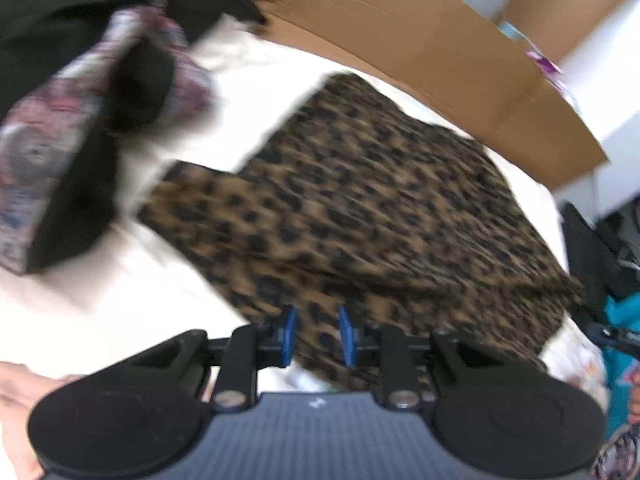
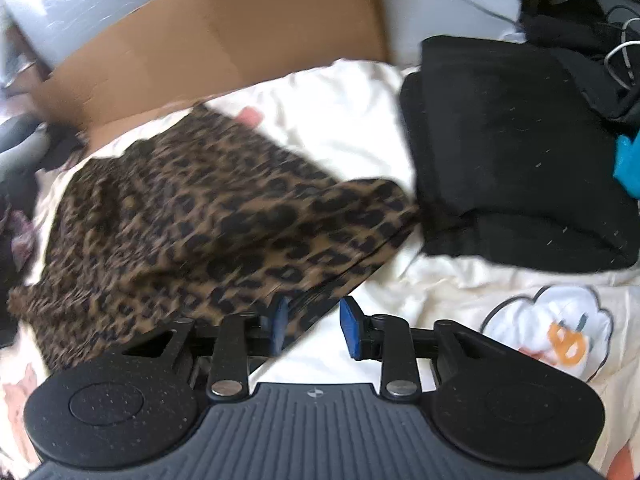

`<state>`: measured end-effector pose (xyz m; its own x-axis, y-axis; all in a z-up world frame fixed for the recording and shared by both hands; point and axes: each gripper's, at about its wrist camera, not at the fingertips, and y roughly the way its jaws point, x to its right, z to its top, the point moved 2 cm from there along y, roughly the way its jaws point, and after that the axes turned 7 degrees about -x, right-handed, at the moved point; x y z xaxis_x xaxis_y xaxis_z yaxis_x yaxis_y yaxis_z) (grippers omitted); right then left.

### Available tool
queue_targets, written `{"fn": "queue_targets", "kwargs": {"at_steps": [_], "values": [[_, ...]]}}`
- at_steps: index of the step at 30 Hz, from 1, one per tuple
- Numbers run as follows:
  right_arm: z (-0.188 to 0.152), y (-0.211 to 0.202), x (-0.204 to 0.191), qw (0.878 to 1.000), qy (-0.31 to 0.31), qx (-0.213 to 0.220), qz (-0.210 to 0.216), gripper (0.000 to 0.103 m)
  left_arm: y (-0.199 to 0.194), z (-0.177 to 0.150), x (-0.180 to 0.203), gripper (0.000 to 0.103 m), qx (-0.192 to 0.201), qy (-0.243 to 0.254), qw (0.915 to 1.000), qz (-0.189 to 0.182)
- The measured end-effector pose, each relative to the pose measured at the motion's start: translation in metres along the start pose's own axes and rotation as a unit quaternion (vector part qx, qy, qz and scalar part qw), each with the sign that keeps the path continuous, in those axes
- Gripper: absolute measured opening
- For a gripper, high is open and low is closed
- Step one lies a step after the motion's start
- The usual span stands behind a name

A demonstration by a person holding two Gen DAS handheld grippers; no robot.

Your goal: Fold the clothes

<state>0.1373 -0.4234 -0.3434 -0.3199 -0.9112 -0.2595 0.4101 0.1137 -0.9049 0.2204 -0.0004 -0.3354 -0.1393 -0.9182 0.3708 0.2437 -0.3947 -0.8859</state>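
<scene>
we have a cream bedspread (image 2: 344, 120) carrying everything, with a flat cardboard sheet (image 2: 224, 40) along its far edge. on it, largest first: the leopard-print garment (image 1: 360, 208), already doubled into a rough rectangle and lying mid-bed just short of the cardboard; a folded black pile (image 2: 512, 152) lies just beside it toward the right edge in the right wrist view; and a patterned garment with a black lining (image 1: 80, 136) lies bunched toward the bed's left side in the left wrist view.

our left gripper (image 1: 318, 334) hangs over the near edge of the leopard-print garment with its jaws apart and nothing pinched; the cloth only shows through the gap. our right gripper (image 2: 312, 326) sits at the garment's near corner, jaws also apart, with the hem under the left pad and bare bedspread under the right.

the risks, as we judge them: the near edge looks puffed and uneven, so the fold may spring open with nothing holding it. if we close again here, we may catch only the top layer, or the bedspread with it, and drag the stack askew. the blur hides the hem's exact line, so we cannot tell how square it lies.
</scene>
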Motion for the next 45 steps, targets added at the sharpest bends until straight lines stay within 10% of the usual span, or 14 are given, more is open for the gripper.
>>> {"fn": "queue_targets", "kwargs": {"at_steps": [25,34,37,38,45], "values": [[-0.065,0.037,-0.097,0.972,-0.095,-0.141,0.163,0.044,0.079,-0.045,0.068,0.040,-0.134,-0.028,0.9779,-0.158],[-0.065,0.062,-0.106,0.966,-0.077,-0.150,0.197,0.046,0.099,-0.069,0.091,0.039,-0.163,0.040,0.9700,-0.175],[-0.068,0.070,-0.107,0.967,-0.073,-0.150,0.192,0.031,0.098,-0.074,0.099,0.007,-0.154,0.072,0.9715,-0.165],[-0.068,0.071,-0.106,0.967,-0.074,-0.148,0.192,0.011,0.096,-0.074,0.099,0.003,-0.155,0.084,0.9716,-0.158],[-0.071,0.065,-0.112,0.959,-0.092,-0.155,0.218,0.002,0.058,-0.066,0.101,0.004,-0.132,0.152,0.9658,-0.163]]}}
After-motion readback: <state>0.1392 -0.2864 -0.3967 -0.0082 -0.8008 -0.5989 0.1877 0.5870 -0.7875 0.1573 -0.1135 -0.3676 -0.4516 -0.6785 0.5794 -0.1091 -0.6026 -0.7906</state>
